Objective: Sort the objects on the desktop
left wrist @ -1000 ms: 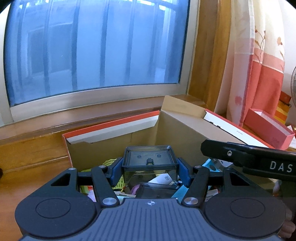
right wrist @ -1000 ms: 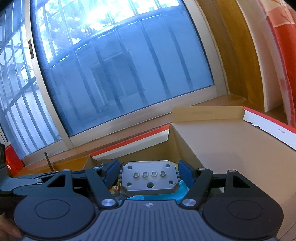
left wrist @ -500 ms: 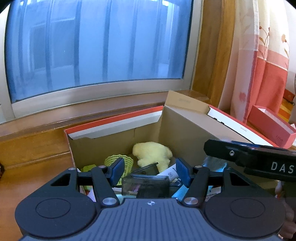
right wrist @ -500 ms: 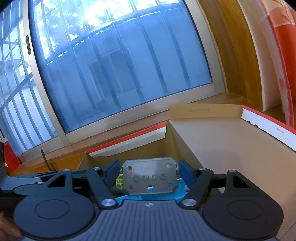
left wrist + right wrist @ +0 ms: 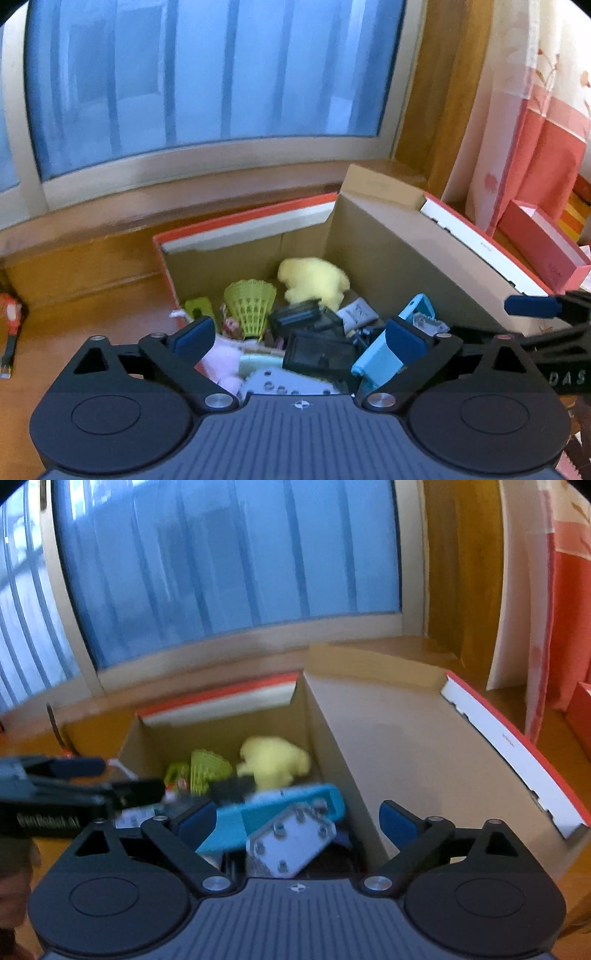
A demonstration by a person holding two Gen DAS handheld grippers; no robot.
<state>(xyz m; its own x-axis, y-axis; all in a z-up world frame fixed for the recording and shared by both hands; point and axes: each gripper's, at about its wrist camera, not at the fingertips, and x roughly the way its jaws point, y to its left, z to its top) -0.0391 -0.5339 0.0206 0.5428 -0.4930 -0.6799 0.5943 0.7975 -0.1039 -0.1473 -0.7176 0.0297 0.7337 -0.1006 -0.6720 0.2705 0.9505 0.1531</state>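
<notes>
An open cardboard carton (image 5: 373,236) holds several small items. My left gripper (image 5: 299,338) hangs over it, jaws opening, nothing between the pads. A dark see-through box (image 5: 317,354) lies loose in the carton below it, beside a green shuttlecock (image 5: 251,302) and a yellow plush (image 5: 314,282). My right gripper (image 5: 295,821) hovers over the same carton (image 5: 369,746), jaws opening, gripping nothing. A grey plate with round holes (image 5: 291,840) lies tilted and free on a light blue case (image 5: 266,812). Both views are motion-blurred.
The carton stands on a wooden desk under a barred window. A pink open box (image 5: 543,243) and a pink curtain (image 5: 535,129) are at the right. A small red object (image 5: 11,317) lies at the desk's left. Each wrist view catches the other gripper at its side edge.
Both grippers have let go and spread wide. The dark box dropped from the left jaws, the grey plate from the right, into the carton. Both views have tipped further down.
</notes>
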